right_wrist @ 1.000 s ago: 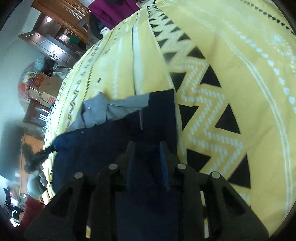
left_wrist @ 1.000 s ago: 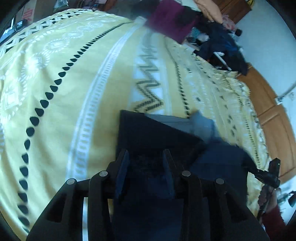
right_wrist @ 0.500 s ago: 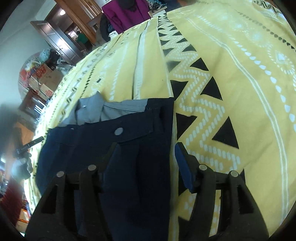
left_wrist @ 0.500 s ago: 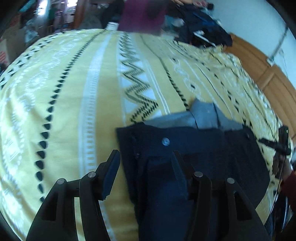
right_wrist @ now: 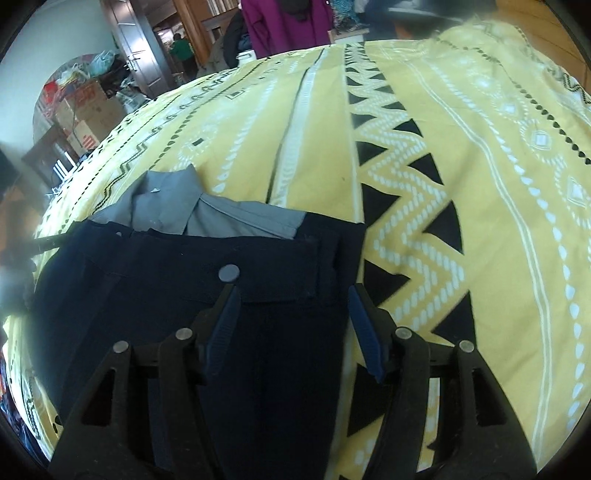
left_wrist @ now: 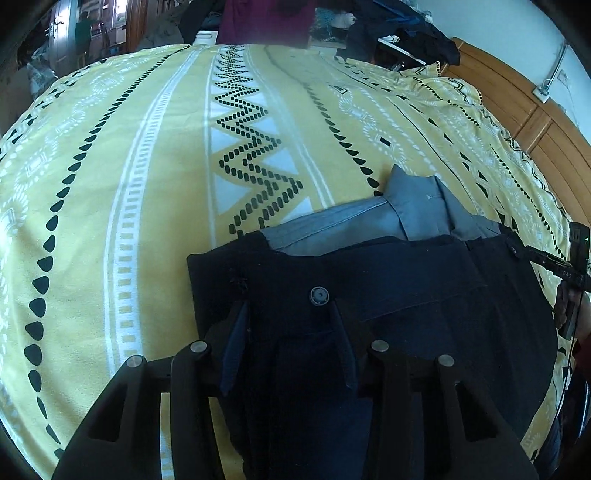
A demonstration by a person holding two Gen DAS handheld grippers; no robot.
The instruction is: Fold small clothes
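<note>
Both of my grippers hang spread wide over the dark navy shirt with the grey collar, gripping nothing.

My left gripper frames the shirt's left chest just under a round snap button; my right gripper straddles its right edge below another snap. The shirt lies flat, front up, on the yellow bedspread with black and white zigzag bands, grey collar pointing away. Beyond, clutter and a magenta garment.
</note>
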